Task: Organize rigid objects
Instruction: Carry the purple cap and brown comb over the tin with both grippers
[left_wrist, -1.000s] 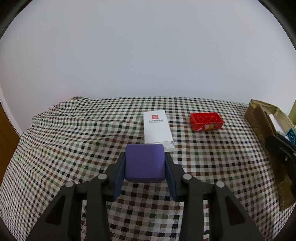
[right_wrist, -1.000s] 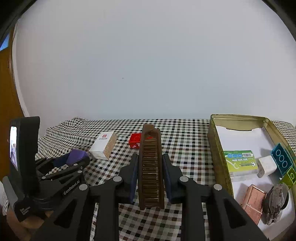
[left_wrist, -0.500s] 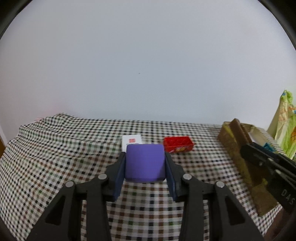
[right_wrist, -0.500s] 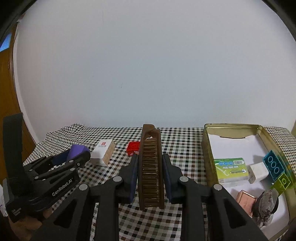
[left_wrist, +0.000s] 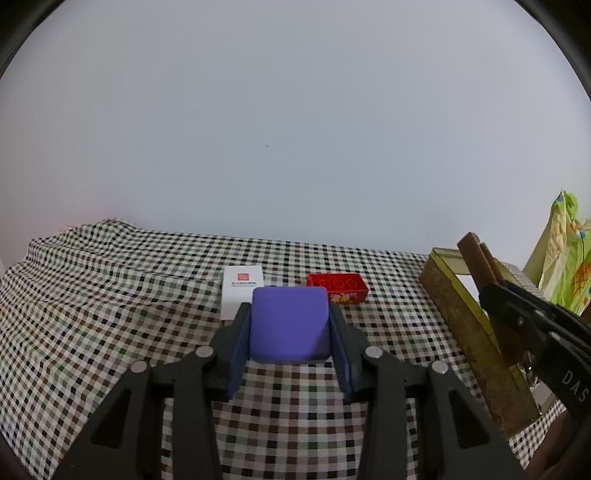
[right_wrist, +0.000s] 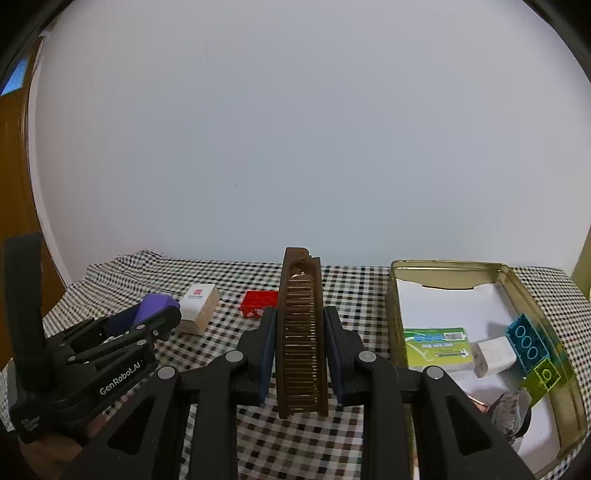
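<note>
My left gripper (left_wrist: 290, 325) is shut on a purple block (left_wrist: 290, 323), held above the checkered tablecloth (left_wrist: 110, 302); the same gripper and purple block (right_wrist: 155, 304) show at the left of the right wrist view. My right gripper (right_wrist: 299, 332) is shut on a brown comb (right_wrist: 301, 339), standing on edge between the pads, just left of a gold tin (right_wrist: 393, 310). In the left wrist view the comb (left_wrist: 476, 254) and tin (left_wrist: 465, 328) sit at the right. A white box (left_wrist: 242, 286) and a red brick (left_wrist: 338, 286) lie on the cloth beyond the purple block.
The tin holds a green-labelled pack (right_wrist: 436, 343), a white cube (right_wrist: 493, 352), teal (right_wrist: 526, 341) and lime (right_wrist: 546, 374) bricks and a grey lump (right_wrist: 511, 408). A green patterned bag (left_wrist: 561, 254) stands beyond the tin. A white wall lies behind the table; a wooden door (right_wrist: 14, 184) at left.
The left gripper has risen and tilted up with the purple block, so the white box and red brick sit lower and nearer the block. The right gripper tilted up slightly, still holding the comb.
</note>
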